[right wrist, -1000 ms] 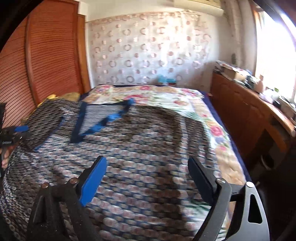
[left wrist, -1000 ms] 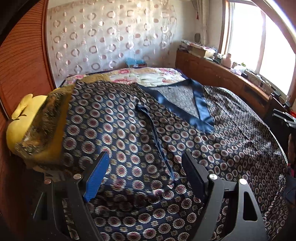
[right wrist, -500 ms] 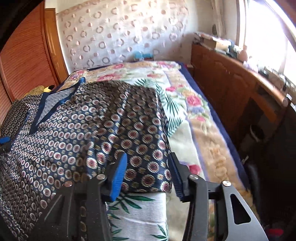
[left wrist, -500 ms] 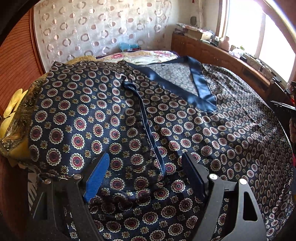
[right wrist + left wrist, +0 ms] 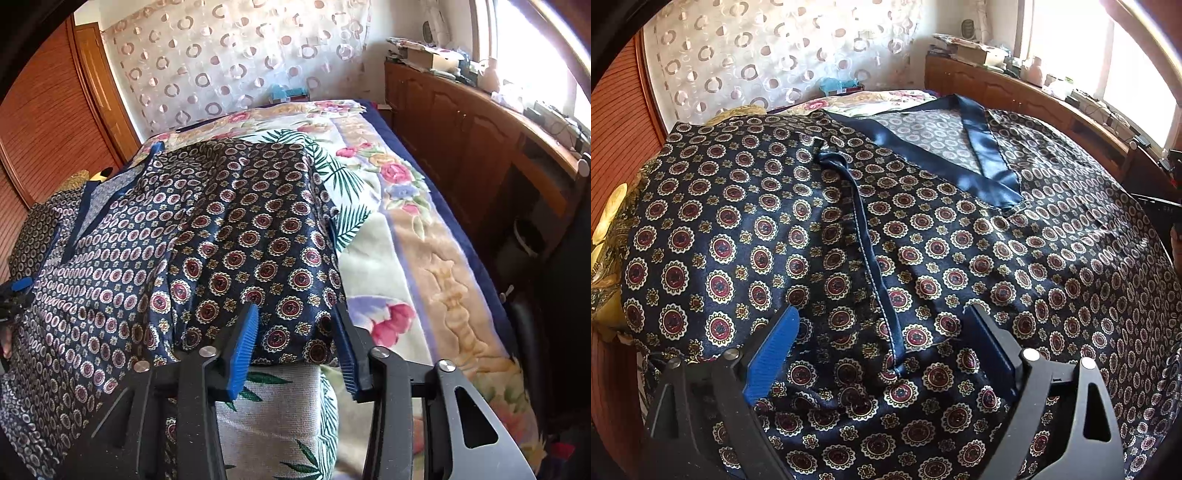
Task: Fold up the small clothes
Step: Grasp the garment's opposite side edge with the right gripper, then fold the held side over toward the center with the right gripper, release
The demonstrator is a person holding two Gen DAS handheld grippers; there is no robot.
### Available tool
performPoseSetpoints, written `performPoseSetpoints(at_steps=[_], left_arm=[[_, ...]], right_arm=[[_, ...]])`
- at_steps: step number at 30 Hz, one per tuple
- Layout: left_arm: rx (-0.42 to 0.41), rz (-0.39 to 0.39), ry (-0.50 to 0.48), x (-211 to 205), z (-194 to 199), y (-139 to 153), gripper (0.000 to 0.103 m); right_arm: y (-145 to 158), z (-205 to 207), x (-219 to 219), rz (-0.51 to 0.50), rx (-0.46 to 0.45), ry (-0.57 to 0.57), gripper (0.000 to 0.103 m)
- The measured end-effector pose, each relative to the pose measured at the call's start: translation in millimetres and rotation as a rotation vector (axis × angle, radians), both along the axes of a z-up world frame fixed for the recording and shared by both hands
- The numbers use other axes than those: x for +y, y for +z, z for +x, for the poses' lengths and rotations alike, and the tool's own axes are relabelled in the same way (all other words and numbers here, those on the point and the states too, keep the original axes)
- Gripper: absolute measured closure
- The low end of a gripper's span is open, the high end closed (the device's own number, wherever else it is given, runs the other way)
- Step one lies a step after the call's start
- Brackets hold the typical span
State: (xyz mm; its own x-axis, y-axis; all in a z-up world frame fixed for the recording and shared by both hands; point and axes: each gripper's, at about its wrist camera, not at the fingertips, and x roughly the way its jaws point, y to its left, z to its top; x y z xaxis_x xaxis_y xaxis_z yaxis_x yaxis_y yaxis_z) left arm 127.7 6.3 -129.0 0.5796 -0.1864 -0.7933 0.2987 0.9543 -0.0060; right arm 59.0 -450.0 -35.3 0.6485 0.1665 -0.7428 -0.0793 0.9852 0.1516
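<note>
A navy satin garment [image 5: 923,229] with red-and-cream medallions and a plain blue collar band [image 5: 979,173] lies spread over the bed. A blue-trimmed edge [image 5: 871,266] runs down toward my left gripper [image 5: 882,321], which is open just above the cloth with the trim between its fingers. In the right wrist view the garment's sleeve end [image 5: 258,240] lies at the bed's right part. My right gripper [image 5: 295,325] is half closed, its fingers on either side of the sleeve's hem, jaws not pressed together.
A floral blanket [image 5: 424,229] covers the bed to the right of the garment. A white leaf-print cloth [image 5: 273,406] lies under the sleeve end. A wooden cabinet [image 5: 480,122] runs along the right. A yellow pillow [image 5: 609,221] sits at the left edge.
My left gripper moved closer over the garment, still open. My right gripper moved to the sleeve end and narrowed from wide open to half closed around the hem.
</note>
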Motion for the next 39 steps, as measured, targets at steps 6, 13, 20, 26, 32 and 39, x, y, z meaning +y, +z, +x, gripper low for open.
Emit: performPoseSetpoints(at_steps=[6,13,20,26,32,39], left_arm=[[0.013,0.011,-0.014,-3.8,1.3,-3.4,0.000],[0.014,0.010,-0.013,-2.9,0.8,-3.1,0.000],[0.014,0.010,-0.013,-3.0,0.0,-3.3,0.000],[-0.003,0.016,-0.003,-2.2,-0.5,-1.3,0.000],[-0.071,-0.016,0.025,4.5,-11.5,20.1,0.000],[-0.219,-0.088,0.062,1.5,-33.5,67.4,0.000]], right_arm=[[1.9,0.8,8.9,-0.088,-0.021,0.020,0.087],[13.2,-8.0,28.3,-0.209,-0.096,0.030,0.100],[50.2,-26.0,76.6,-0.143,-0.257,0.138,0.100],[22.3,-27.1,129.1,-0.146,-0.197,0.265,0.100],[-7.9,-15.3,135.3,-0.136,-0.108,0.285,0.100],[0.8,-13.8,117.2,-0.098,-0.130,0.244,0.075]])
